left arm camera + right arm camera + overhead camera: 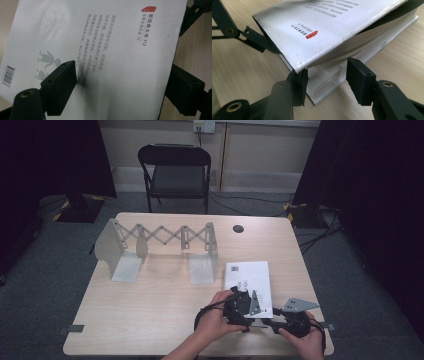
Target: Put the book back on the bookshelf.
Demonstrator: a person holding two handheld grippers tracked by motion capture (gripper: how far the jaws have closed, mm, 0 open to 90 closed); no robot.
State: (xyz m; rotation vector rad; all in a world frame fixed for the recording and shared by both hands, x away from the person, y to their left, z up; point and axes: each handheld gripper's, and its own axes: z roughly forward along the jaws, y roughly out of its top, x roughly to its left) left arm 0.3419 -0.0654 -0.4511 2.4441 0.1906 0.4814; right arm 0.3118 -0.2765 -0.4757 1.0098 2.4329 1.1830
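A white book lies flat near the right front part of the pale wooden counter, its back cover up, with a barcode and small printed text too fine to read. Its near end is hidden under the two tongs and the hands in the high view. The left tongs point down over the cover, held by the left hand; in the left gripper view one black jaw rests on the cover and the other stands off the book's edge, so they look spread, not gripping. The right tongs, in the right hand, lie low and point at the book's near corner; in the right gripper view one jaw touches the pages under the lifted cover and the other stands apart, released. A folding metal rack stands well apart toward the back left. The front and left of the counter are open. A chair stands beyond the counter.
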